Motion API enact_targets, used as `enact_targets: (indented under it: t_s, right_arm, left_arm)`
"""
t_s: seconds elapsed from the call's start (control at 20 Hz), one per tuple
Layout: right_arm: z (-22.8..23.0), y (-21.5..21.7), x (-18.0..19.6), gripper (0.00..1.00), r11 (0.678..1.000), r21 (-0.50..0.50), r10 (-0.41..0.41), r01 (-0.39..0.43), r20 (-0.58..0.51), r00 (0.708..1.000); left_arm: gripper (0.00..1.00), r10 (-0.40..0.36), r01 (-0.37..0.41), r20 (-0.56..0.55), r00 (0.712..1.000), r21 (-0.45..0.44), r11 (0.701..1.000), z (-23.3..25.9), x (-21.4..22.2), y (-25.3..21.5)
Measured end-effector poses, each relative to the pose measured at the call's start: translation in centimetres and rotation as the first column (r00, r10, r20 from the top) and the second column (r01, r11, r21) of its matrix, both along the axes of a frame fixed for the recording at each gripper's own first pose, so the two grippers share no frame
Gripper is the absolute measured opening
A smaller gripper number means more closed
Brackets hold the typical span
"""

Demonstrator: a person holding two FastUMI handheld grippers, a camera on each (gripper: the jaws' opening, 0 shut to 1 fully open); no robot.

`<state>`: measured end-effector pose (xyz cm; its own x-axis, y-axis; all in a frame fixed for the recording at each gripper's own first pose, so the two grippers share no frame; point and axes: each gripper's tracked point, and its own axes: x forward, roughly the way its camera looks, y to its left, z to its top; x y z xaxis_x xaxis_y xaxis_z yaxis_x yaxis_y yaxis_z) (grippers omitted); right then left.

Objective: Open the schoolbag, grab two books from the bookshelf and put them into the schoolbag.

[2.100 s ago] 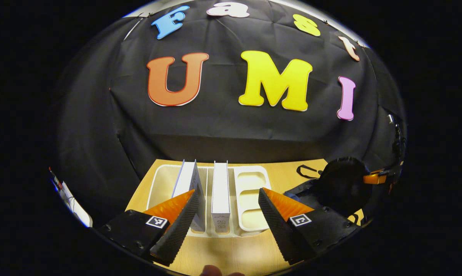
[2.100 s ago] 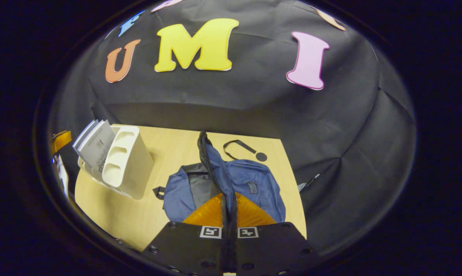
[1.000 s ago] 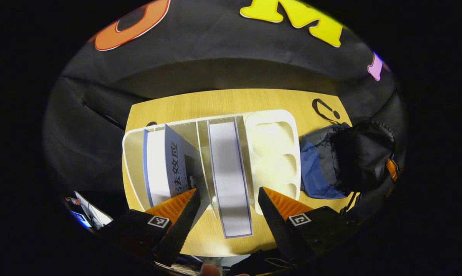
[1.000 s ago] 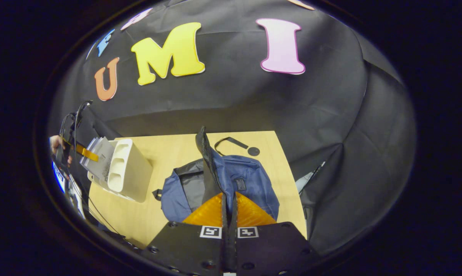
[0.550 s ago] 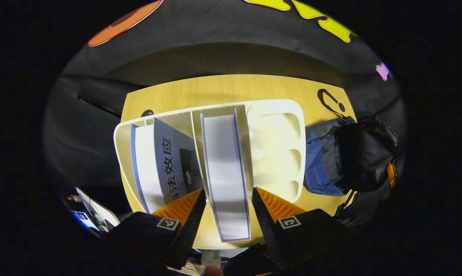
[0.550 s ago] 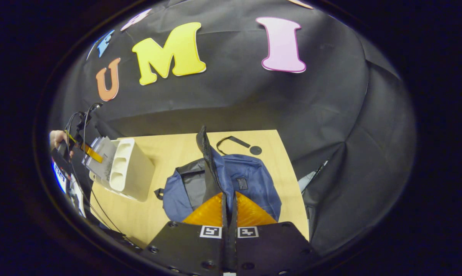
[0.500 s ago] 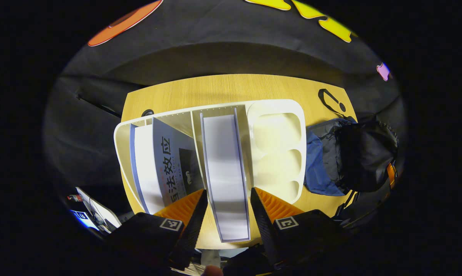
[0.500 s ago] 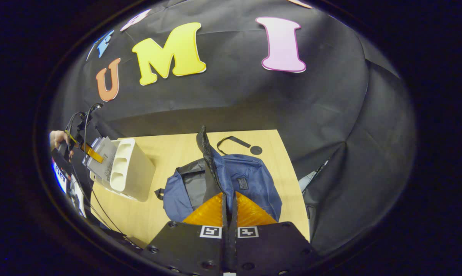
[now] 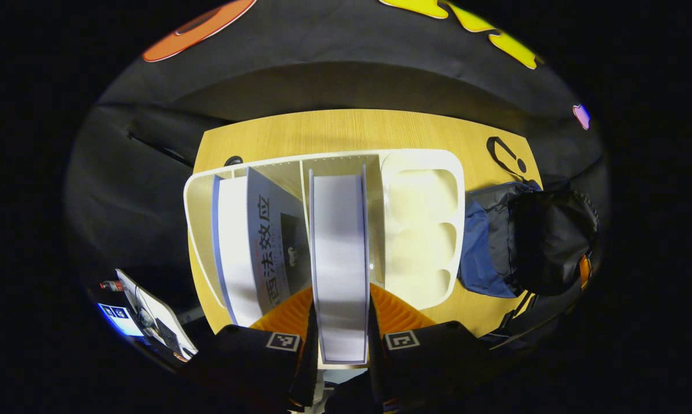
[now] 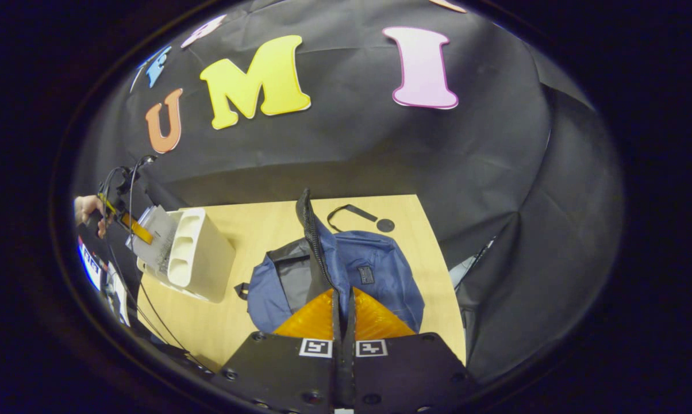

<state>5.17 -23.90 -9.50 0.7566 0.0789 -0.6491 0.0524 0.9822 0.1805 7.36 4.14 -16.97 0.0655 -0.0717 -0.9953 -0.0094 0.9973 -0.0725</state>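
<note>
From above, the left gripper view shows a white bookshelf point(image 9: 426, 162) with a white-edged book point(image 9: 339, 241) upright in its middle slot. My left gripper point(image 9: 341, 322) is shut on that book's near end, one finger on each side. A second book point(image 9: 248, 247) leans in the slot to its left. The blue schoolbag point(image 10: 375, 270) lies open on the table, and my right gripper point(image 10: 342, 307) is shut on its black zipper flap point(image 10: 308, 230), holding the flap upright. The schoolbag point(image 9: 484, 253) lies just right of the shelf. The left gripper point(image 10: 130, 227) sits over the bookshelf point(image 10: 202, 259).
A loose black strap point(image 10: 354, 213) with a round end lies on the wooden table point(image 10: 254, 221) behind the bag. The shelf's right part holds three empty recesses point(image 9: 421, 236). A lit screen point(image 9: 142, 310) sits below the table's left edge. A hand point(image 10: 86, 206) holds the left gripper.
My left gripper went from facing the shelf to above it, dropped over the middle book and closed from wide open onto it. The right gripper kept holding the flap up.
</note>
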Motion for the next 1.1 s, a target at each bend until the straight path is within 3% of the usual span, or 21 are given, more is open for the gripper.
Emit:
enact_targets:
  t_s: [0.15,0.2,0.3,0.4,0.5,0.55,0.6,0.85,0.9,1.1]
  right_arm:
    - [0.0,0.3,-0.1,0.04,1.000,-0.001,0.003,-0.003,0.000,1.000]
    - [0.0,0.4,0.0,0.03,1.000,-0.001,0.005,-0.005,0.000,1.000]
    - [0.1,0.7,0.1,0.03,1.000,-0.005,0.011,-0.011,0.000,1.000]
    - [0.0,0.8,0.1,0.04,1.000,-0.011,0.016,-0.016,-0.004,1.000]
    - [0.0,1.0,0.0,0.04,1.000,-0.010,0.016,-0.016,-0.009,1.000]
    - [0.0,1.0,0.0,0.04,1.000,-0.010,0.014,-0.014,-0.010,1.000]
    - [0.0,0.9,0.1,0.04,1.000,-0.011,0.012,-0.012,-0.011,1.000]
    - [0.3,1.1,-0.1,0.04,1.000,-0.005,0.005,-0.005,-0.011,1.000]
    - [0.5,1.3,-0.1,0.00,1.000,-0.001,0.006,-0.006,-0.009,1.000]
    - [1.1,1.7,-0.2,0.03,1.000,-0.006,0.011,-0.011,-0.004,1.000]
  left_arm:
    - [0.37,-0.021,0.021,0.028,0.999,-0.027,0.999,3.1,-1.5,0.5]
    - [0.42,-0.029,0.030,0.040,0.999,-0.032,0.999,4.2,-2.2,0.8]
    - [0.36,-0.024,0.027,0.065,0.998,-0.053,0.998,6.6,-3.4,1.2]
    - [0.41,0.018,-0.008,0.084,0.996,-0.116,0.993,9.4,-4.6,1.0]
    - [0.35,0.074,-0.053,0.105,0.992,-0.190,0.980,12.2,-5.5,0.8]
    - [0.40,0.092,-0.065,0.117,0.989,-0.218,0.974,13.2,-5.8,1.0]
    - [0.35,0.123,-0.087,0.126,0.984,-0.255,0.963,14.4,-6.1,1.1]
    - [0.34,0.209,-0.125,0.168,0.963,-0.406,0.905,17.7,-6.2,-0.8]
    - [0.34,0.223,-0.126,0.167,0.960,-0.455,0.882,17.9,-6.0,-2.5]
    - [0.35,0.240,-0.087,0.167,0.956,-0.622,0.779,16.3,-5.5,-9.5]
